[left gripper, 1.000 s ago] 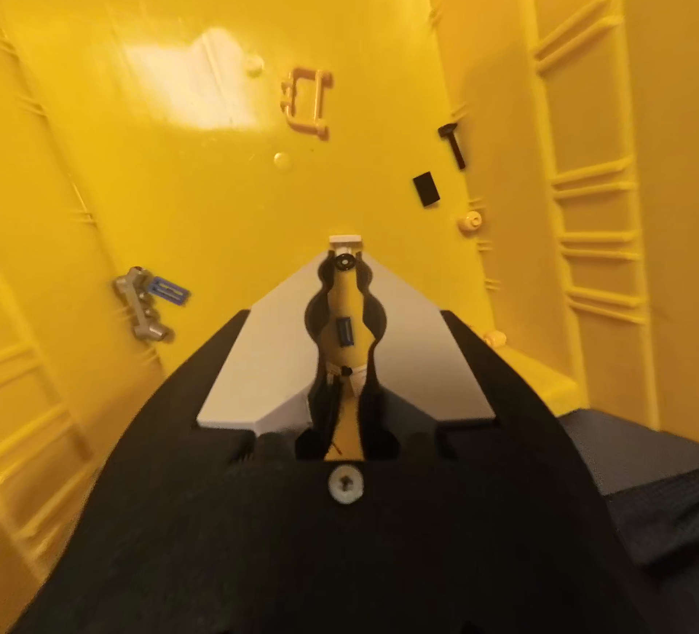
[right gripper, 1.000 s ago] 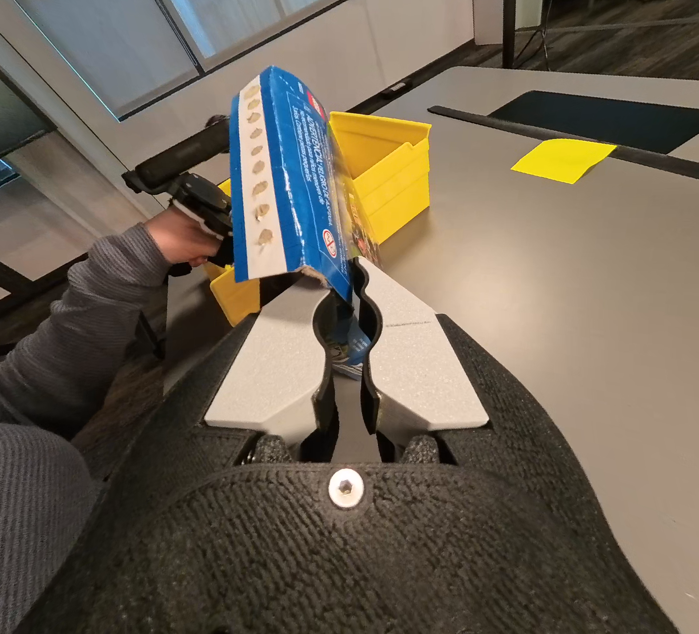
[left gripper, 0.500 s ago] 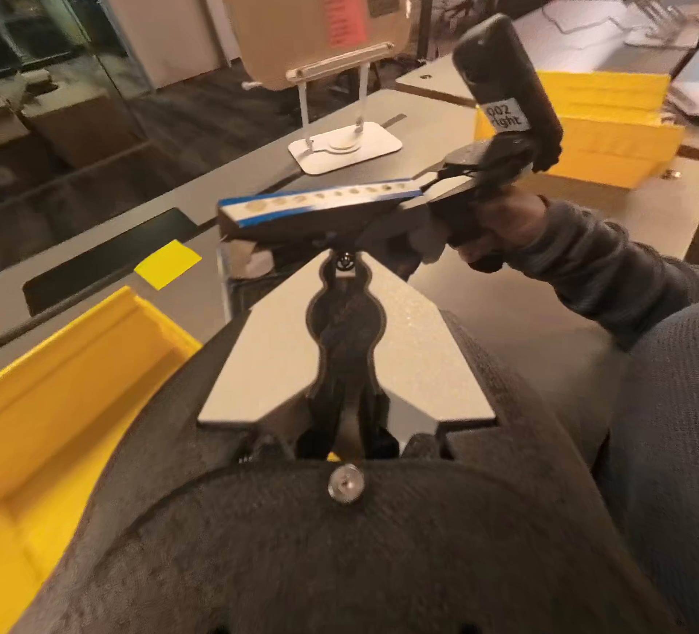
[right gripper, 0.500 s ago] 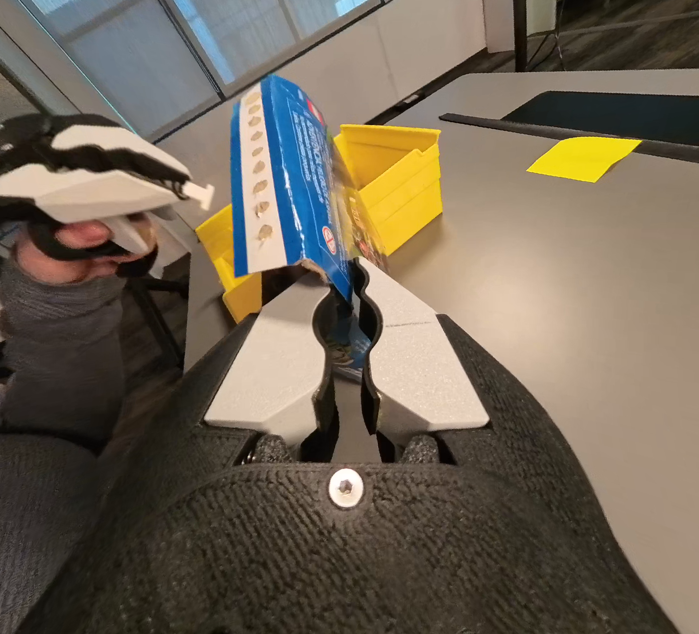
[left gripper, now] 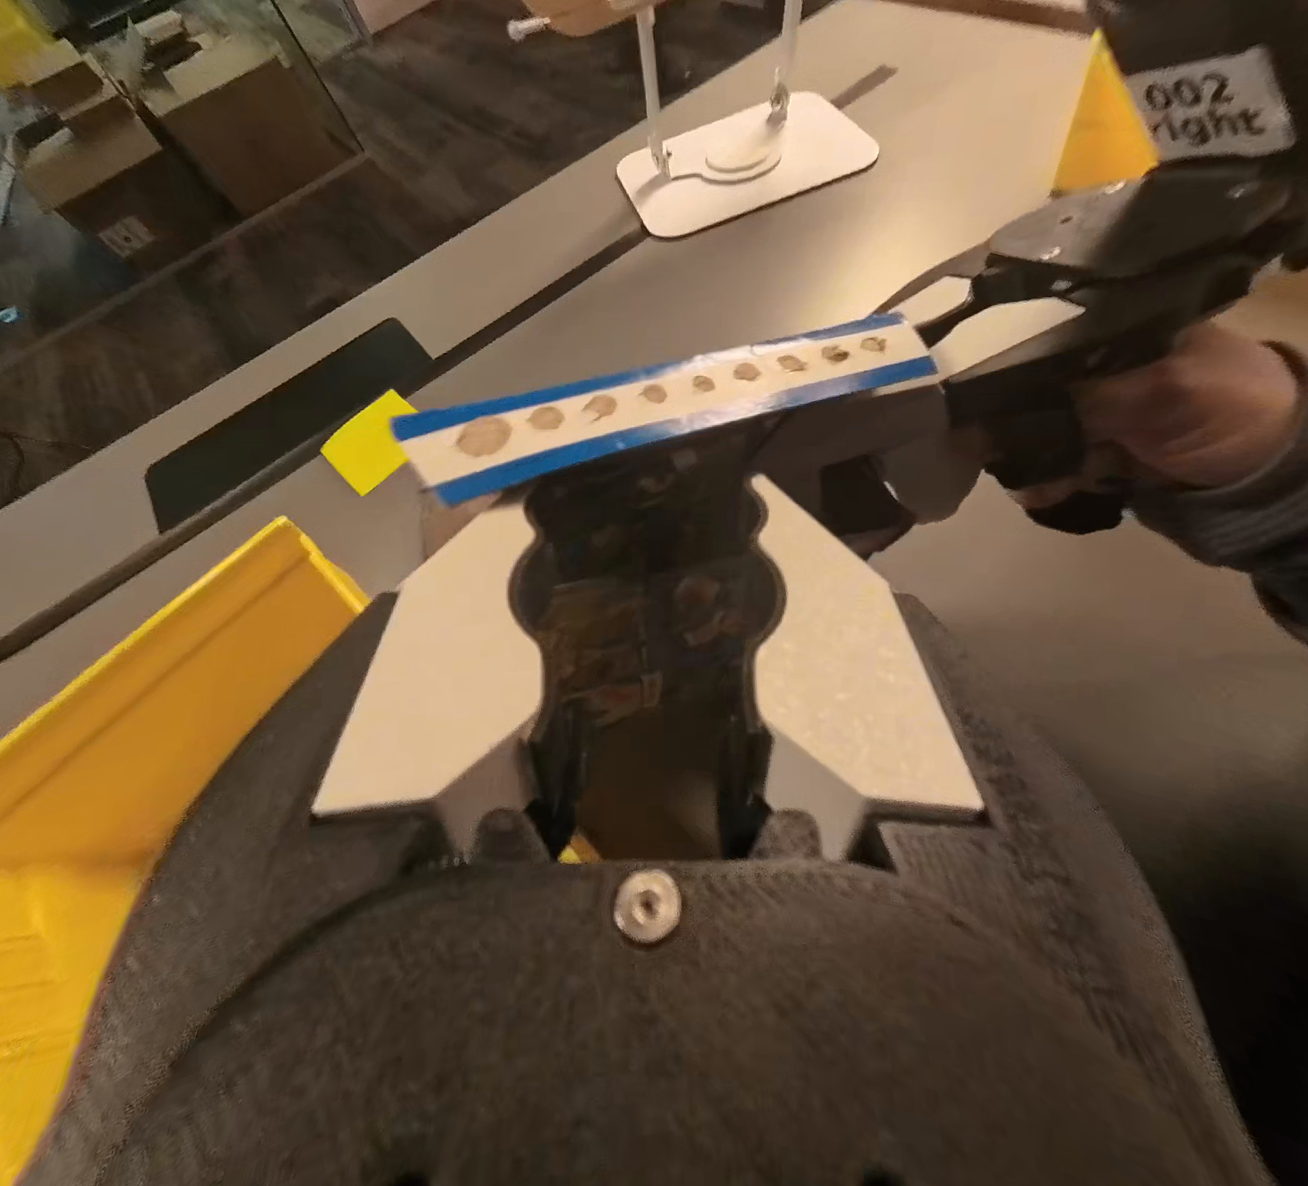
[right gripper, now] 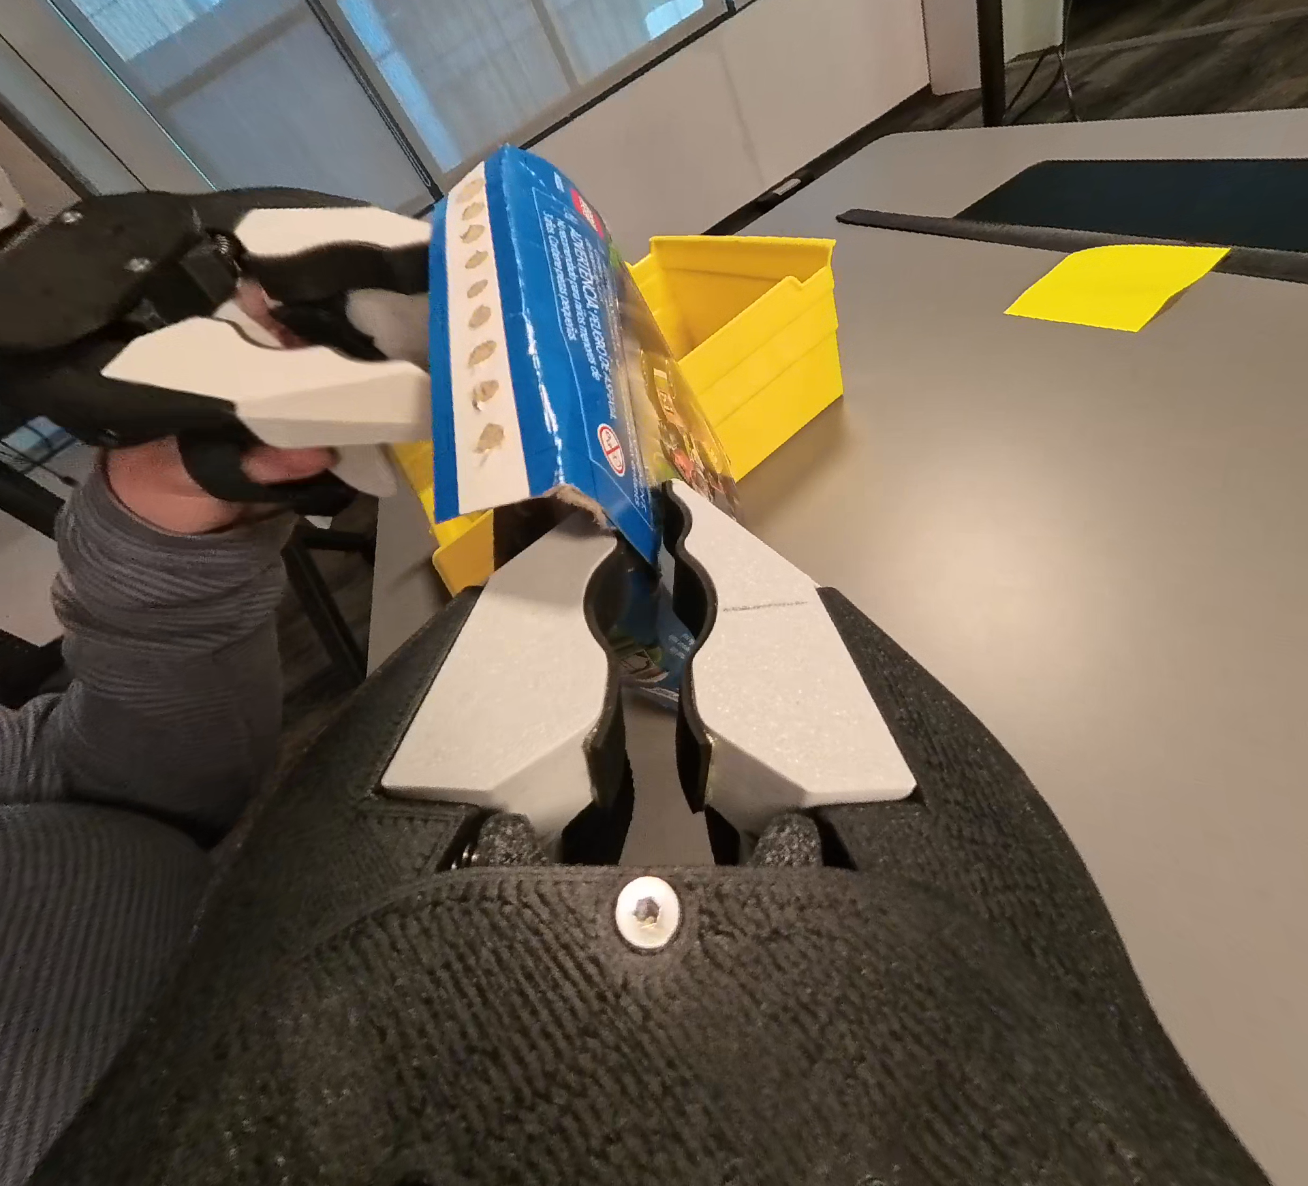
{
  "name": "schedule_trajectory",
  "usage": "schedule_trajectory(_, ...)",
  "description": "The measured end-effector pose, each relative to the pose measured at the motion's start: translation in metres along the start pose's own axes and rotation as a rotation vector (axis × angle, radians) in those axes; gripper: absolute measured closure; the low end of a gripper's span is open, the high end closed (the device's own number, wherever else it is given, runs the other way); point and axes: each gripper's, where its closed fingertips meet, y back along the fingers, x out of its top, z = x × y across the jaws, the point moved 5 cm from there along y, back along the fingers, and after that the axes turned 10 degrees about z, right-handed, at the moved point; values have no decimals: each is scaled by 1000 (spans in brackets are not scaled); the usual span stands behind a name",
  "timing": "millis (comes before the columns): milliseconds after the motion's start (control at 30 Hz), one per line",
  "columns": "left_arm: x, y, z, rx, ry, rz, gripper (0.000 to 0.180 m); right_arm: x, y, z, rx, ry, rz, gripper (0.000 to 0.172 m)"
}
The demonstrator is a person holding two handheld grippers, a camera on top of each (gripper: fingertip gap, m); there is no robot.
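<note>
Right tongs (right gripper: 662, 515) pinch a blue box's (right gripper: 538, 331) lower edge above the table (right gripper: 1026, 515), beside a yellow bin (right gripper: 764, 331), while the left tongs (right gripper: 417, 366), just out of the bin, have spread wide around its flap, not gripping.

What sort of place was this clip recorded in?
Probably an office or lab workspace: long grey tables, large windows along one wall, yellow plastic bins on the table and more desks beyond.
</note>
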Motion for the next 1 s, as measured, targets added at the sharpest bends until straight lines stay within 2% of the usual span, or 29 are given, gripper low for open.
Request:
schedule_trajectory(133,6,32,-15,-24,183,106,130,0,0,0,0,-1,0,169)
schedule_trajectory(233,-6,64,-40,62,310,109,136,0,0,-1,-5,11,-6,168)
schedule_trajectory(367,-75,88,-78,275,484,-201,140,0,-1,-1,-5,15,-9,168)
schedule_trajectory(433,-110,85,-73,202,651,-358,140,0,-1,-1,-6,16,-10,168)
schedule_trajectory(500,-133,76,-59,89,763,-479,139,0,-1,-1,-5,13,-10,168)
schedule_trajectory(567,-151,69,-49,34,777,-612,126,1,-1,0,-5,11,-9,168)
schedule_trajectory(700,-171,63,-40,-7,758,-840,124,1,0,1,-6,9,-11,168)
schedule_trajectory(867,-183,62,-38,-2,679,-1073,132,0,0,1,-2,7,-11,169)
schedule_trajectory(900,-185,61,-38,12,650,-1105,140,0,0,1,-2,6,-11,168)
schedule_trajectory(967,-185,59,-38,27,610,-1130,146,1,0,1,-2,8,-13,169)
schedule_trajectory(1000,-185,57,-36,22,596,-1125,156,1,0,1,-2,9,-14,169)
